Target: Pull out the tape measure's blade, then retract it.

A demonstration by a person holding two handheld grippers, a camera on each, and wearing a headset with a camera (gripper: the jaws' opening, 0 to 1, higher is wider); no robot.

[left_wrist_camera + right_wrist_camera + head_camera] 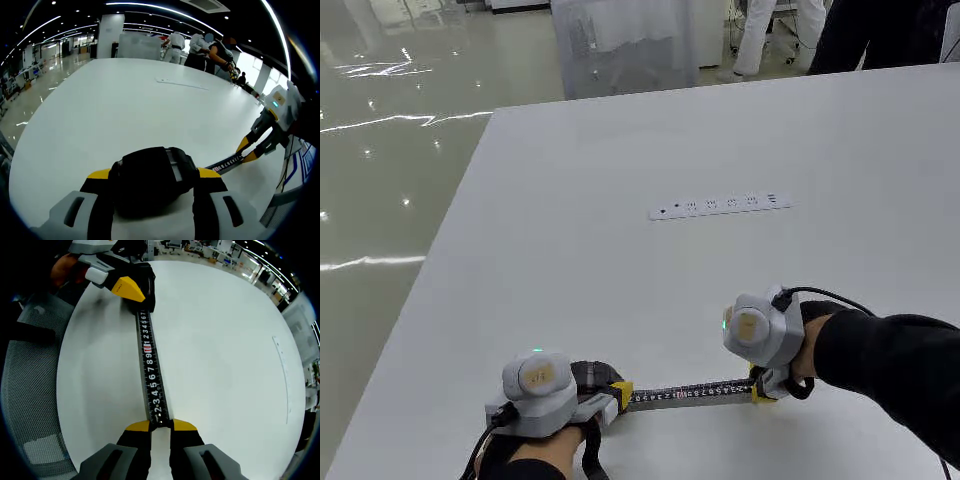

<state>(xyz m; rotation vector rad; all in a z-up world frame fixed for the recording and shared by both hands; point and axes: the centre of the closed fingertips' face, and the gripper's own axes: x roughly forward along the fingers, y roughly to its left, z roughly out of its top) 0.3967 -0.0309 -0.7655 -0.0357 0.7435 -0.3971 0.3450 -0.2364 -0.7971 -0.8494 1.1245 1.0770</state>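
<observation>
Holding left: your left gripper is clamped round the black case of the tape measure, one yellow-tipped jaw on each flank. It sits at the near left of the white table.
Holding right: your right gripper is pinched tight on the very tip of the blade, to the right of the case.
Position: the tape measure lies low at the table's near edge. Its blade runs flat and straight between your two grippers, numbers up, with the red ten about halfway along.
Stage: by my read the pull-out is underway or about done, and the retract is not yet begun.
Case handling: it looks compact, rigid and fairly solid. The smooth flanks could slip, so grip it square across the broad sides as you have it.
Blade handling: I'd judge it thin, springy steel, stiff along its length but quick to kink if twisted. The faces look slick, so the end hook is your best hold.
Risk: the return spring will likely tug hard, so feed the blade back slowly or it may whip.
Count: one tape measure, one blade, two grippers, one table, and one white power strip lying well apart at the far middle.
Background: people are standing beyond the far edge, but I can't count them.
</observation>
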